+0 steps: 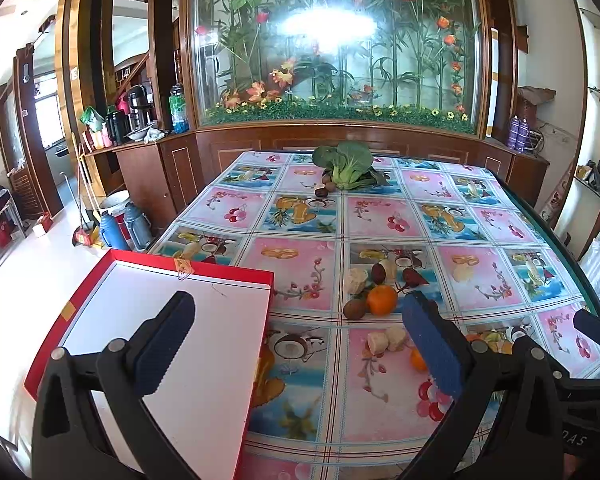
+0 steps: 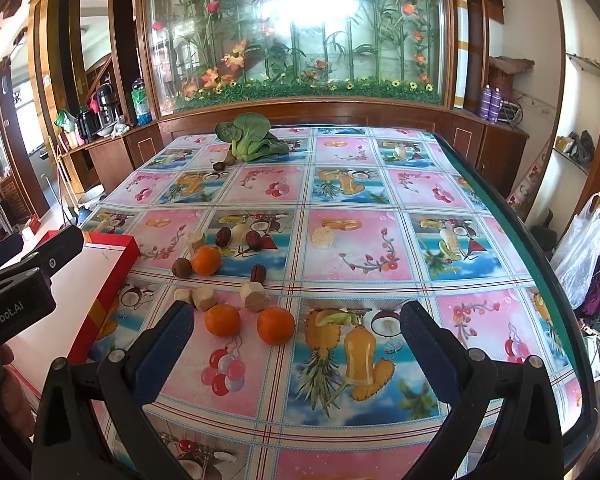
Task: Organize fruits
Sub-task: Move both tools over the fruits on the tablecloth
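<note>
My right gripper [image 2: 296, 344] hung released, gripping nothing, with two oranges [image 2: 276, 325] lying just ahead of it, toward its left finger. My left gripper [image 1: 300, 340], also spread and empty, sat over the box [image 1: 204, 320] edge, left of the oranges. I judged the right nearer; round fruit gave no axis to match.

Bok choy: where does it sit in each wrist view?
Left wrist: bok choy at top centre, on the table's far end.
Right wrist: bok choy upper left of centre, same far end.
Shared landmark: the glass flower display behind it, seen in both.
</note>
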Action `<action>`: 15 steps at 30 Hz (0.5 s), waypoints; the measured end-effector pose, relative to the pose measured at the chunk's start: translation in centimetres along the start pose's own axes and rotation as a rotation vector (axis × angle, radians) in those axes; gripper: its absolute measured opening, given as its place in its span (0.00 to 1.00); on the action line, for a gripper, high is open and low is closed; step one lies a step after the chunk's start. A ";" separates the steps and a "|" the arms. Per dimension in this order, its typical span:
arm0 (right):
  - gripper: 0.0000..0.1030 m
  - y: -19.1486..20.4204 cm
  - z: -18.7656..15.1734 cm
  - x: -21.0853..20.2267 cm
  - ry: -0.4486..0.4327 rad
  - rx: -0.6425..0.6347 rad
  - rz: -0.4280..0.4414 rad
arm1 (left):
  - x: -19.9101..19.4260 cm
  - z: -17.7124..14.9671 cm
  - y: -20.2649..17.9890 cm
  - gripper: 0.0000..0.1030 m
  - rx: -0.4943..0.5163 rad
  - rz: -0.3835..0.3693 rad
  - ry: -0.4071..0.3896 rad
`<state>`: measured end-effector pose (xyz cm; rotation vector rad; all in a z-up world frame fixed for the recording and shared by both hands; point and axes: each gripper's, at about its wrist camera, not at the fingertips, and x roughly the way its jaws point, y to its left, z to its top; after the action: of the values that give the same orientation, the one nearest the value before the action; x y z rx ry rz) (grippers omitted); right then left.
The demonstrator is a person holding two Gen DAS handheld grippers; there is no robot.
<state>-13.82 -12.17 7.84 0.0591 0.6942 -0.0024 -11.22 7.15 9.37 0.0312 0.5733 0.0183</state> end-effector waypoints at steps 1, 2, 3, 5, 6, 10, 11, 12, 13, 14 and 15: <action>0.99 0.0 0.0 -0.1 -0.002 -0.002 -0.001 | -0.1 0.0 0.0 1.00 -0.001 0.000 -0.001; 0.99 0.0 0.0 -0.1 -0.001 -0.002 0.000 | -0.1 0.0 0.0 1.00 -0.003 -0.003 -0.002; 0.99 0.1 0.0 -0.1 -0.001 -0.003 0.001 | -0.2 -0.1 0.0 1.00 -0.002 -0.005 -0.002; 0.99 0.1 0.0 -0.1 -0.001 -0.004 0.001 | -0.2 -0.1 0.0 1.00 -0.004 -0.006 -0.003; 0.99 0.1 0.0 -0.2 -0.001 -0.005 0.002 | -0.3 -0.1 0.0 1.00 -0.002 -0.007 -0.002; 0.99 0.1 -0.1 -0.3 -0.003 -0.011 -0.003 | -0.3 -0.1 0.0 1.00 -0.005 -0.013 0.007; 0.99 0.0 -0.2 -0.2 -0.002 -0.011 0.004 | -0.2 -0.1 0.0 1.00 -0.007 -0.017 0.008; 0.99 -0.1 -0.3 -0.2 0.000 -0.008 0.010 | -0.2 -0.1 0.0 1.00 -0.010 -0.023 0.009; 0.99 -0.4 -0.5 -0.2 0.001 -0.005 0.014 | -0.3 -0.2 0.0 1.00 -0.010 -0.032 0.008; 0.99 -0.6 -0.8 0.0 0.006 -0.002 0.014 | -0.3 -0.3 0.0 1.00 -0.008 -0.042 0.008; 0.99 -0.8 -1.0 0.2 0.013 0.000 0.015 | -0.3 -0.6 0.2 1.00 0.002 -0.054 0.014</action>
<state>-14.33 -12.93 6.94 0.0646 0.7066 0.0123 -11.80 7.33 9.07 0.0172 0.5884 -0.0346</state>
